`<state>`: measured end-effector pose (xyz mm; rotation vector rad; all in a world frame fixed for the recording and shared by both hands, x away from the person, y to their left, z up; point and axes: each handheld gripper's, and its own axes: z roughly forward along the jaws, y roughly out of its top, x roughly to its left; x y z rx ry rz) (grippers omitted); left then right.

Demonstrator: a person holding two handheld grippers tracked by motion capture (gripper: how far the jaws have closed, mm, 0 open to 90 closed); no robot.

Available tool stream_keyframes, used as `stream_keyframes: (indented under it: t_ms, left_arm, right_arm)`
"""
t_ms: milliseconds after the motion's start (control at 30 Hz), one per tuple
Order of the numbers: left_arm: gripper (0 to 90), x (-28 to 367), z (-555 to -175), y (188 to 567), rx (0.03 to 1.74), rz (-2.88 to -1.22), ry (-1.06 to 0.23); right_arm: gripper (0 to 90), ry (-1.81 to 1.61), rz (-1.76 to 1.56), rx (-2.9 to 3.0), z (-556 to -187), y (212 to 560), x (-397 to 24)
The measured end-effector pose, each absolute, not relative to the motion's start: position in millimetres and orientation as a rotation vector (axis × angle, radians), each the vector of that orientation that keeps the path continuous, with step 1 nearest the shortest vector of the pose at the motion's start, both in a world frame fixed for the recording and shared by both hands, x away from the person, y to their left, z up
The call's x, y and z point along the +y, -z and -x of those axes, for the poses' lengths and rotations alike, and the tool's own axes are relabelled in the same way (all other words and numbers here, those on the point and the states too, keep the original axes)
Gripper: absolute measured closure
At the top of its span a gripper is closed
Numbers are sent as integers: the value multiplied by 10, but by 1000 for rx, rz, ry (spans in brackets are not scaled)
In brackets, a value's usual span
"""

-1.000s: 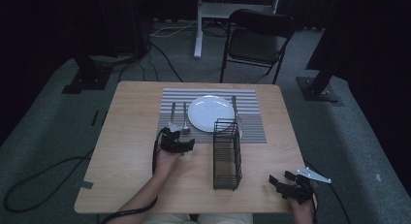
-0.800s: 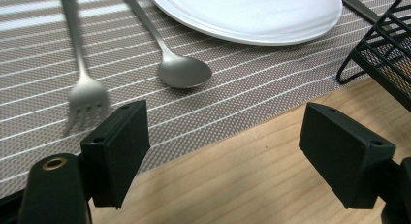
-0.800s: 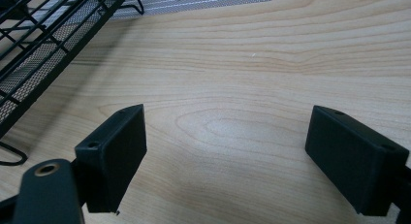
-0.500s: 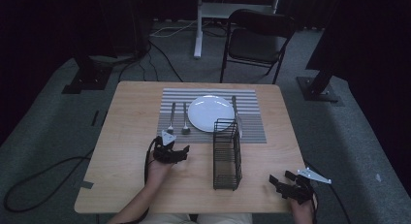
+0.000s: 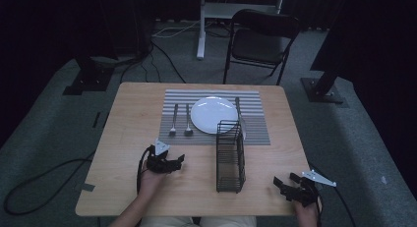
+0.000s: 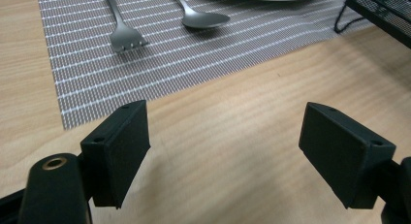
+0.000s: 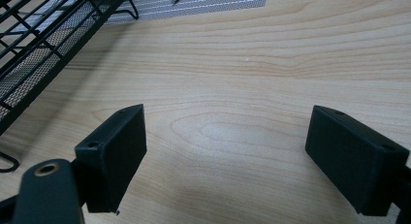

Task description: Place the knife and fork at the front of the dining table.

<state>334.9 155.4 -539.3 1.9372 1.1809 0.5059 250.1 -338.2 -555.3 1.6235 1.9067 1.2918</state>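
Note:
A white plate [image 5: 214,115] lies on a striped grey placemat [image 5: 255,131], with a fork [image 5: 174,121] and a spoon [image 5: 188,121] to its left and a knife [image 5: 238,110] to its right. A black wire rack [image 5: 230,156] stands upright at the mat's near edge. My left gripper [image 5: 173,161] hovers low over bare wood left of the rack, open and empty. Its own view has the left gripper [image 6: 228,151] facing the fork [image 6: 123,37] and spoon [image 6: 203,20]. My right gripper [image 5: 286,180] rests by the table's near right corner, also open; the right gripper [image 7: 228,156] holds nothing.
The wooden table [image 5: 133,119] has bare wood on its left side and along the near edge. A folding chair [image 5: 260,38] stands beyond the far edge. Cables [image 5: 44,178] lie on the floor at left. The rack [image 7: 48,40] sits left of the right gripper.
My left gripper has drawn back from the placemat's near left corner toward the near edge and a little left, jaws unchanged. The right gripper has stayed put.

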Motion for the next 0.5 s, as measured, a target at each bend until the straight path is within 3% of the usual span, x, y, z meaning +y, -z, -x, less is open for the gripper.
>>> stream_keyframes:
  t_ms: [500]
  left_arm:
    - [184,1808,-2929,5304,1147,-1917,-521]
  right_arm:
    - [142,-1294,-1626,1903,-2498,5553,-3383]
